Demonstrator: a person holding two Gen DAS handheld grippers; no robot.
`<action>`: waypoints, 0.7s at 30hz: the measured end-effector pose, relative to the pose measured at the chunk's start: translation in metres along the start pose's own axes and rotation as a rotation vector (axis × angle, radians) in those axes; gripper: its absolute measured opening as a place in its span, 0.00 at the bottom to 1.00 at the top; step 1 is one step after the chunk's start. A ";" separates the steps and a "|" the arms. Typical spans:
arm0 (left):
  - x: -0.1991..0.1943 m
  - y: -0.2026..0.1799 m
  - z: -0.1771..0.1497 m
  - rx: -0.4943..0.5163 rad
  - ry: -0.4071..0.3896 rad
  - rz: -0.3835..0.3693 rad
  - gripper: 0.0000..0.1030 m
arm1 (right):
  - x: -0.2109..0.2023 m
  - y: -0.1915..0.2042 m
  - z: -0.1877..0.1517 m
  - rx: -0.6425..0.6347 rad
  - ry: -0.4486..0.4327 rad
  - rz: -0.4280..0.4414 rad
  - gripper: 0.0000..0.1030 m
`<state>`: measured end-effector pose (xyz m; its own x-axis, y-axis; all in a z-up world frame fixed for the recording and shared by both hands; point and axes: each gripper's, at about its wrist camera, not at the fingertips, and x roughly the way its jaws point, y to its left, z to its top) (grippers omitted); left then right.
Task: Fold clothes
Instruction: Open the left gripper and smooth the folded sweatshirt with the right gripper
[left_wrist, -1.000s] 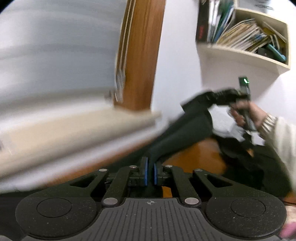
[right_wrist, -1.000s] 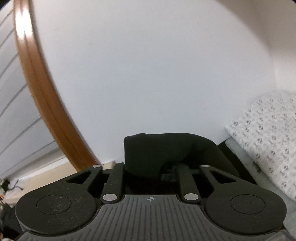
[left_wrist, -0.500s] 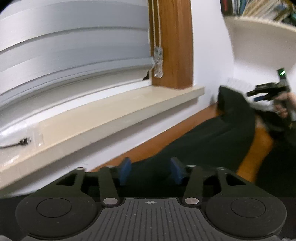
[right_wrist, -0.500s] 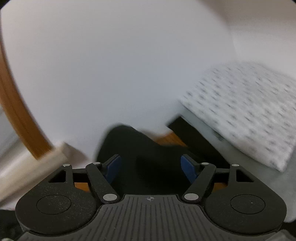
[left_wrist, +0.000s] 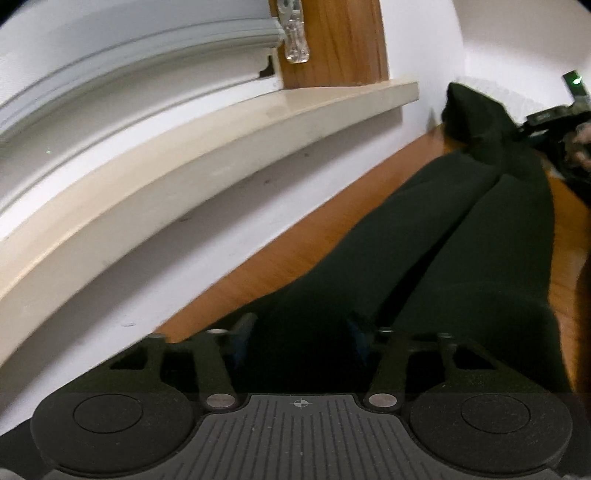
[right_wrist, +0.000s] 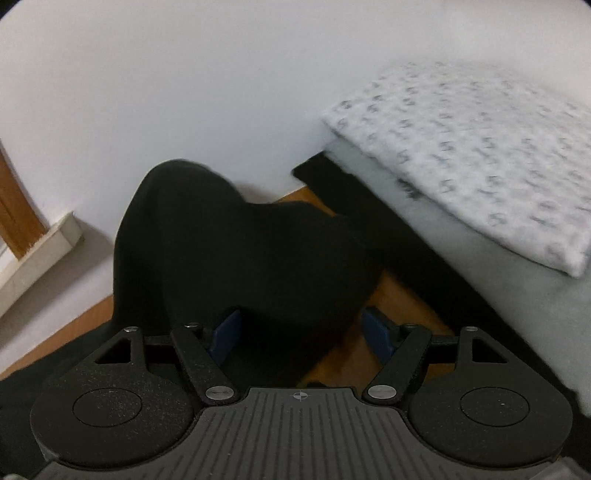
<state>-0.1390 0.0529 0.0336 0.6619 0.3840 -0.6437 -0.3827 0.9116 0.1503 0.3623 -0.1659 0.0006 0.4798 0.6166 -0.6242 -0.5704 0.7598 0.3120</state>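
My right gripper (right_wrist: 301, 332) is letting go, jaws opening, and the black trousers (right_wrist: 236, 251) that a second ago hung pinched now slump onto the wooden floor (right_wrist: 399, 295) toward 12 o'clock. My left gripper (left_wrist: 299, 341) has opened and is closing again around the cloth. The garment is laid out for folding.

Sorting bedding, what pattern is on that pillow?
White pillow with small grey repeated motifs, clearest in the right wrist view.
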 end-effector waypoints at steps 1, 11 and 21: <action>0.000 -0.001 0.001 0.003 -0.002 -0.011 0.13 | 0.003 0.004 0.001 -0.023 0.005 -0.001 0.79; -0.064 0.007 0.026 -0.027 -0.219 0.124 0.08 | -0.023 0.038 0.027 -0.150 -0.148 0.090 0.11; -0.045 -0.009 0.051 0.003 -0.115 0.203 0.12 | -0.068 0.037 0.081 -0.158 -0.235 -0.165 0.43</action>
<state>-0.1323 0.0346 0.0990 0.6406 0.5738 -0.5103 -0.5138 0.8141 0.2706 0.3627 -0.1625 0.1124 0.7044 0.5329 -0.4689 -0.5603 0.8230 0.0938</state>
